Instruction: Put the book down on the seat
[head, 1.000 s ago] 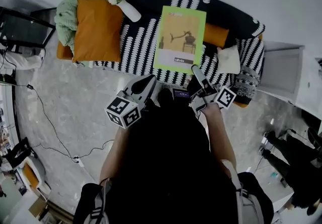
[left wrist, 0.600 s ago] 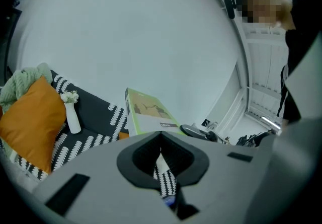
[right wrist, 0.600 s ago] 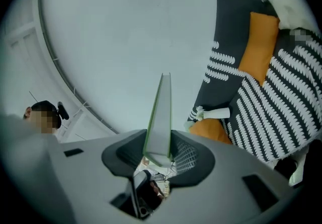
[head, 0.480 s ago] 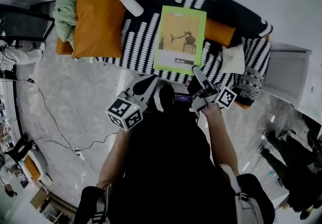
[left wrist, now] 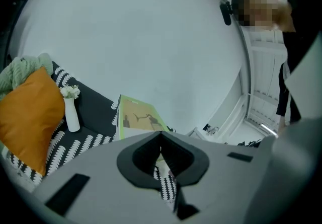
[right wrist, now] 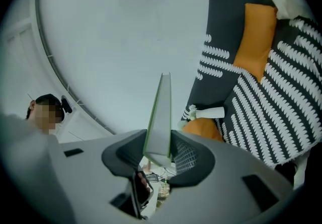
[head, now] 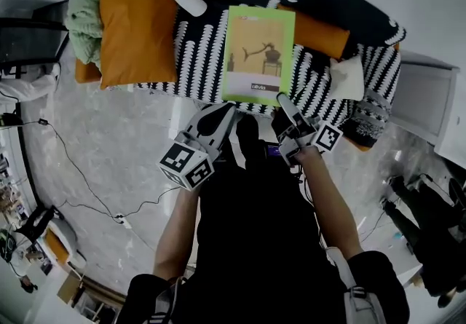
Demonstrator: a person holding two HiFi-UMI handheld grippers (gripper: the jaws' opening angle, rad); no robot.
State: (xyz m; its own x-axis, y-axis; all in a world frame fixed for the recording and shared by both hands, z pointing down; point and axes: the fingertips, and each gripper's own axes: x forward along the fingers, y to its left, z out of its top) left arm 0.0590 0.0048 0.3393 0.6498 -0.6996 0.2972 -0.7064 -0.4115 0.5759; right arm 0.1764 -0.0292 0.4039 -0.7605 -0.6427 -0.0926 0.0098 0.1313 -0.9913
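Observation:
A green book (head: 258, 53) with a tan cover picture hangs cover-up over the black-and-white patterned seat (head: 200, 53) of a sofa. My right gripper (head: 282, 100) is shut on the book's near right corner. In the right gripper view the book (right wrist: 161, 112) shows edge-on, pinched between the pads of the right gripper (right wrist: 160, 142). My left gripper (head: 222, 115) hovers at the sofa's front edge, left of the book's near edge, shut and holding nothing. The left gripper view has the book (left wrist: 141, 117) beyond the closed left gripper (left wrist: 161, 150).
A big orange cushion (head: 138, 31), a green blanket (head: 84, 9) and a white vase with flowers (head: 186, 1) lie on the sofa's left part. On its right part are an orange bolster (head: 320, 35) and a small white cushion (head: 348, 76). A white cabinet (head: 422, 104) stands right; cables (head: 73, 170) cross the floor.
The right gripper has sunk a little with the book towards the seat. The left gripper has drifted closer to the sofa's front edge. Both grips look unchanged.

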